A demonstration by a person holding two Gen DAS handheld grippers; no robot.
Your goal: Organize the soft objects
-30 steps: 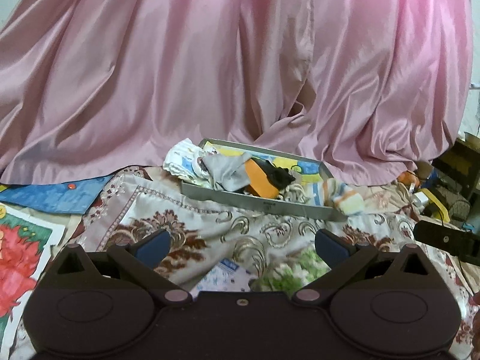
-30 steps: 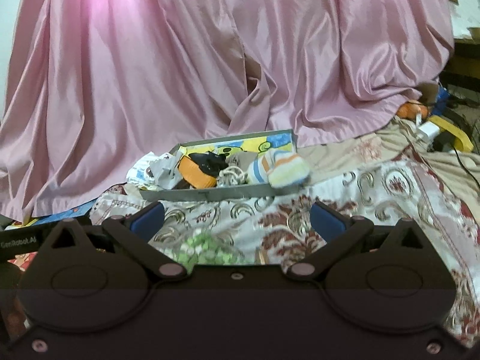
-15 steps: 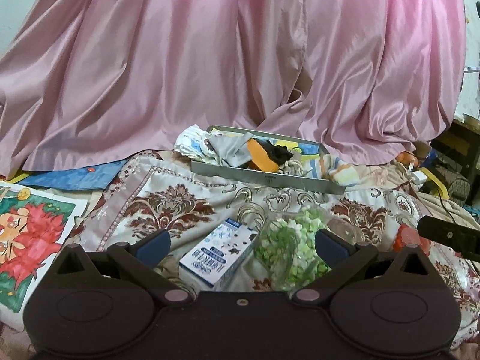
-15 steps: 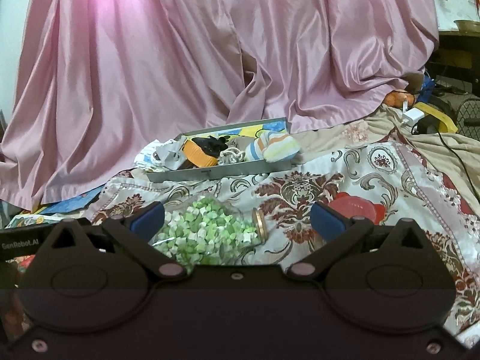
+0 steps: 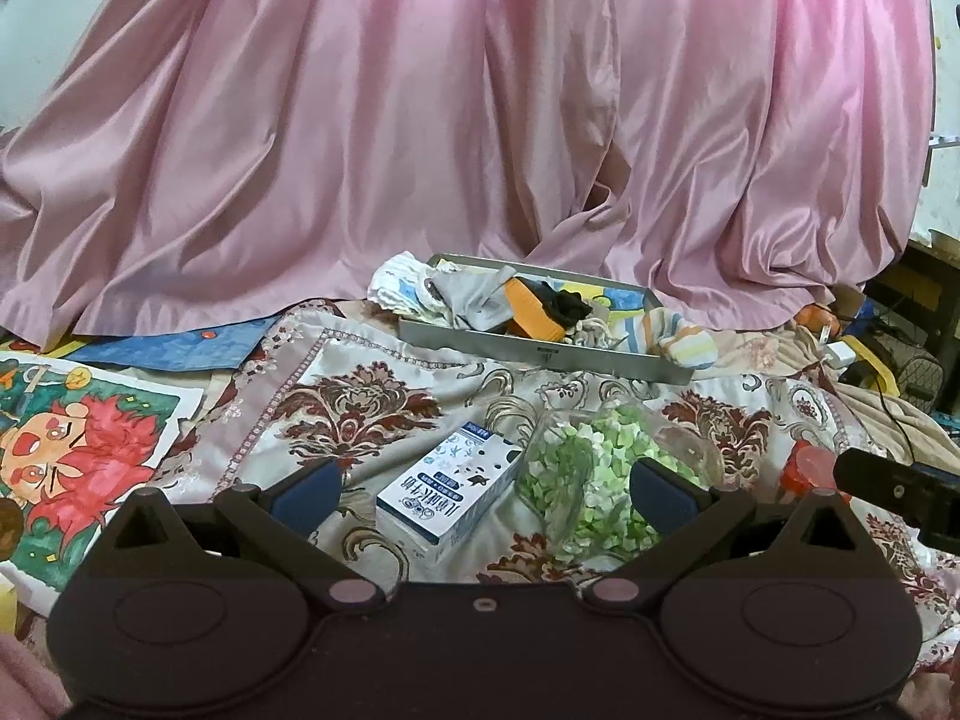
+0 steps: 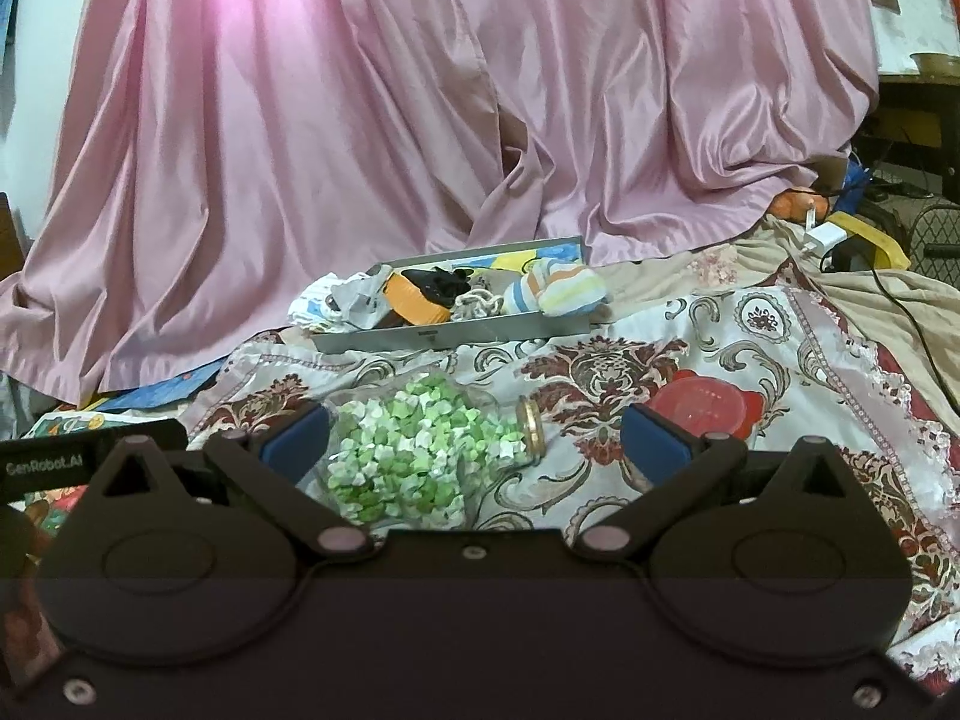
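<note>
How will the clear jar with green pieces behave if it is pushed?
The clear jar lies on its side on the patterned cloth, so it may roll. It looks like glass, so probably hard, slippery and breakable. Being full, it is likely heavy.

Pink curtain, floral cloth — maroon, cream, striped sock

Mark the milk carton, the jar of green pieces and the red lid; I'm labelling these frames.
milk carton (image 5: 447, 492), left wrist view, printed top face
jar of green pieces (image 6: 414, 447), right wrist view, glass side
red lid (image 6: 699, 414), right wrist view, top surface
</note>
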